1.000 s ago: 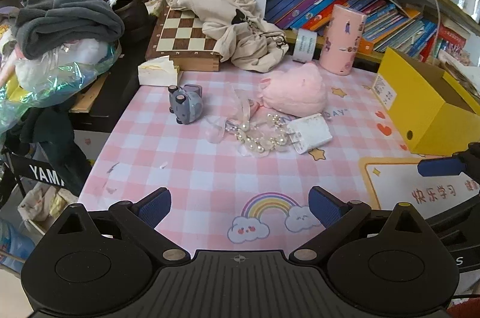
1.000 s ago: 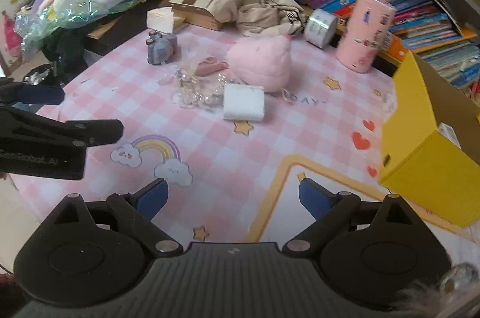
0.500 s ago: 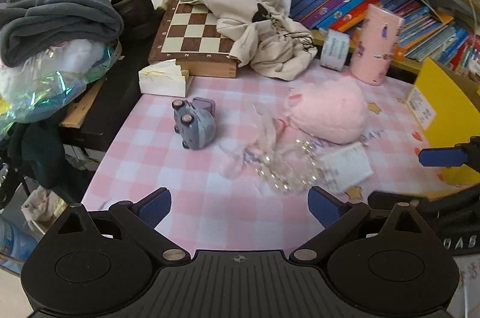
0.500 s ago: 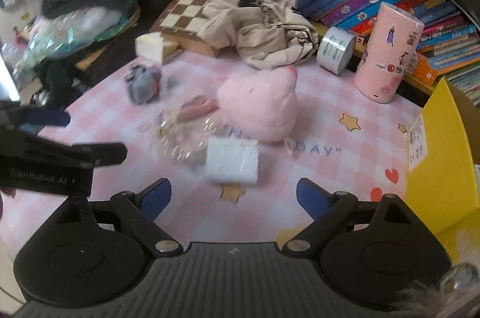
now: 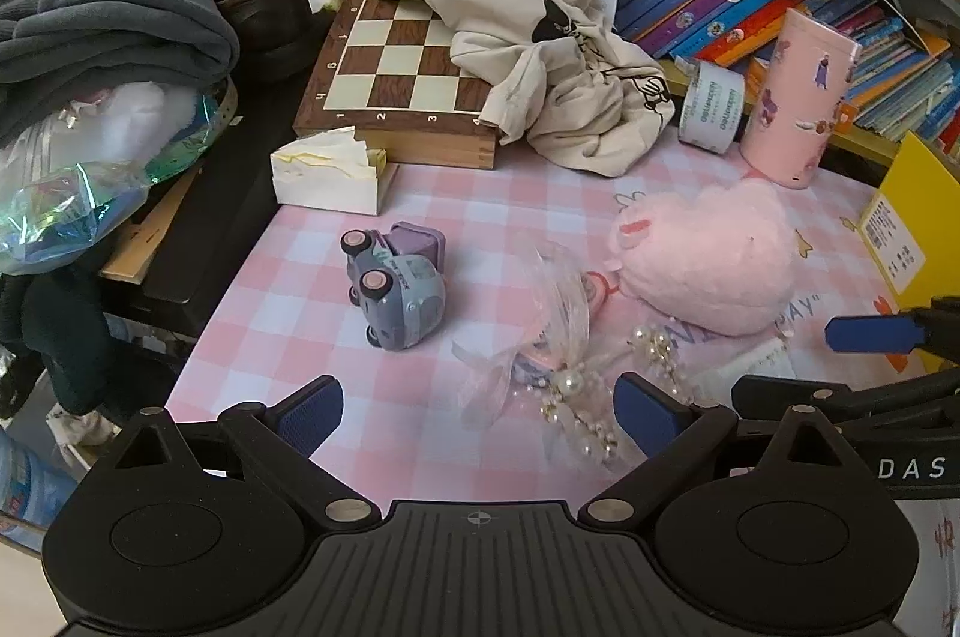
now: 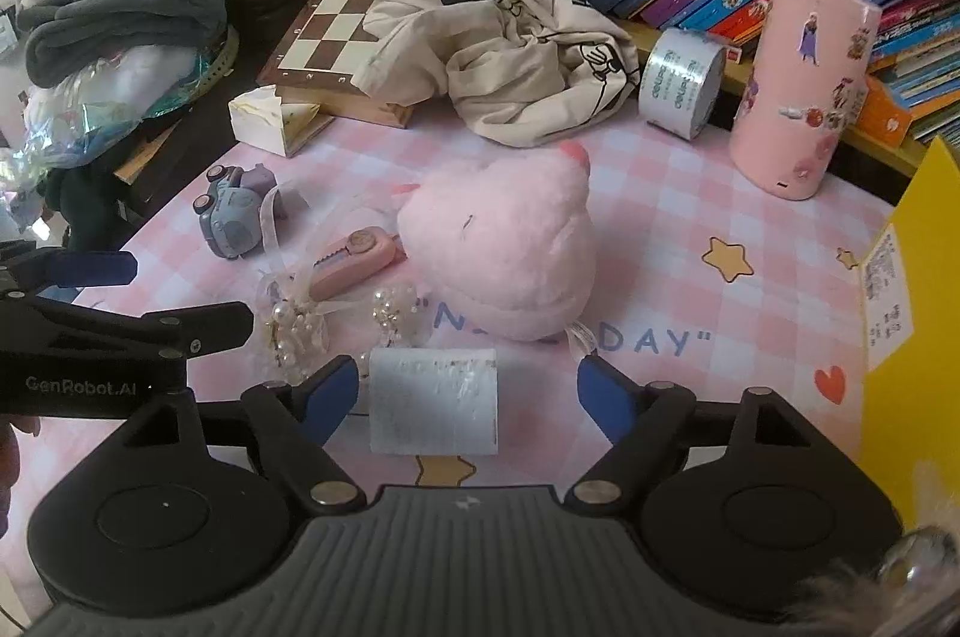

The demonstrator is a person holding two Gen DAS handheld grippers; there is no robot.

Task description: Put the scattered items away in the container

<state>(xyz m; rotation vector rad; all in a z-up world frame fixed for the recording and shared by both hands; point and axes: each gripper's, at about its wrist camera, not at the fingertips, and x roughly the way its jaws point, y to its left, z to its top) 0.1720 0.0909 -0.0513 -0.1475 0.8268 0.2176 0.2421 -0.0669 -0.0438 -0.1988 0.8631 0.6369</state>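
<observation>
Fingers spread wide on the right gripper (image 6: pixel 468 394), straddling a white rectangular packet (image 6: pixel 433 401) on the pink checked mat (image 6: pixel 660 229); left gripper (image 5: pixel 479 415) gapes too, above a pearl-and-ribbon tangle (image 5: pixel 564 385), grey toy car (image 5: pixel 396 293) beyond, yellow cardboard box (image 6: pixel 912 337) at right

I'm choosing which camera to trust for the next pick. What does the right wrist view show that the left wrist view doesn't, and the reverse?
Only the right wrist view shows the pink utility knife plainly and the white block in full, between the open right gripper fingers. Only the left wrist view shows the open left gripper over the pearl bundle, and the toy car unobstructed. Both share the pink plush, chessboard, pink tin, tape roll and yellow box.
</observation>
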